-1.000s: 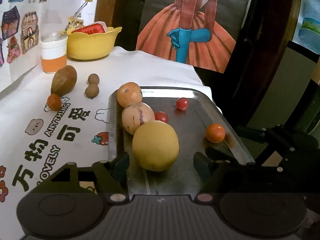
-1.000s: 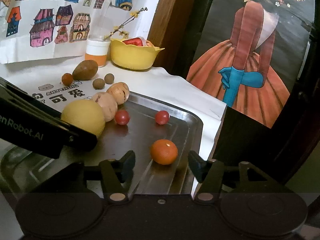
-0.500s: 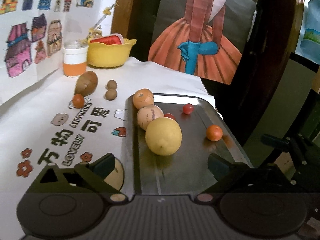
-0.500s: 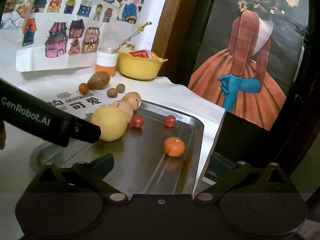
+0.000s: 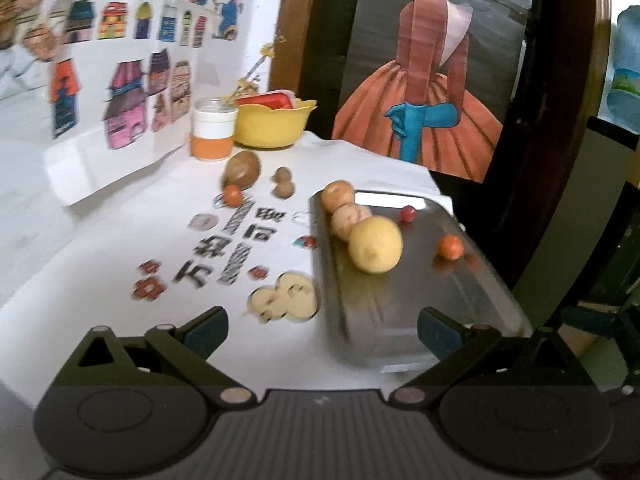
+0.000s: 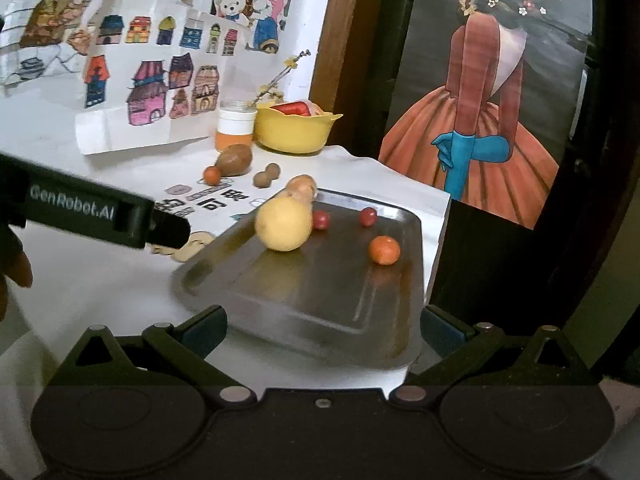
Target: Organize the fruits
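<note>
A: While both grippers hang back off the near end of the tray, nothing is held. Left gripper spread wide, empty. Right gripper the same.

B: Where's the fruit?

A: On the tray: big yellow fruit, two tan ones in a row behind it along the left rim, two cherry tomatoes, small orange toward the right side. On the cloth, not yet moved: brown pear-shaped fruit, small orange ball touching or just beside it, two little brown nuts near the tray's far left corner.

B: Next step?

A: My read: fetch the loose ones. Left side is closer. Go over the bare cloth, not over the tray. Take the small orange ball first, since it sits in front of the pear-shaped one. Straddle it, close gently; round, so it will roll if one pad lands early.

B: Hazards?

A: Jar and yellow bowl stand just behind the loose fruit, so don't overshoot. Tray's right rim lies near the table edge; a nudged small orange could go over. Near half of the tray is free for drops.
</note>
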A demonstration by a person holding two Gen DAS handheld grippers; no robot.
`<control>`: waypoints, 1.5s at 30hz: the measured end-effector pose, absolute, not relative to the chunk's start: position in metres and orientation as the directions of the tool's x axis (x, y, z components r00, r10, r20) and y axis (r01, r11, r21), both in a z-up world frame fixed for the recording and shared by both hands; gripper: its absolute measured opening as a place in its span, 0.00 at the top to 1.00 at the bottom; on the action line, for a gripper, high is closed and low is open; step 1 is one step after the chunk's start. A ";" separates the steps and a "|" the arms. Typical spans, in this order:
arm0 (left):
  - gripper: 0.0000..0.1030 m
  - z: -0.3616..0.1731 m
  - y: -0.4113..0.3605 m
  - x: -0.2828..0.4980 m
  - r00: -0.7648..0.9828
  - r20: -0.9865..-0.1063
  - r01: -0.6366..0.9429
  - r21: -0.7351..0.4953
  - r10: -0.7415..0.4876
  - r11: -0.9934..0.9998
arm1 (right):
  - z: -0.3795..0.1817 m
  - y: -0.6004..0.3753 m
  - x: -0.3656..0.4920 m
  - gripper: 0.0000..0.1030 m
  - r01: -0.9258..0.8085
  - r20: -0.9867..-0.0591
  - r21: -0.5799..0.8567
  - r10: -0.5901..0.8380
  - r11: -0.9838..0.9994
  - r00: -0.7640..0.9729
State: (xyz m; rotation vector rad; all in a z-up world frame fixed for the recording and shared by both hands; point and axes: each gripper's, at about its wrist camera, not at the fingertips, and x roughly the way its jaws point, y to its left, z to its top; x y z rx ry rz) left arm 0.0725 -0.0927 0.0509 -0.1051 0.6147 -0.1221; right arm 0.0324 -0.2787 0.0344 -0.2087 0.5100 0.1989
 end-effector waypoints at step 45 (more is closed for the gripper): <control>0.00 0.160 0.035 0.111 0.880 -0.475 -0.073 -0.104 0.015 0.992 | 0.240 -0.207 0.112 0.01 -0.443 -0.495 -0.135 0.327 0.886 0.805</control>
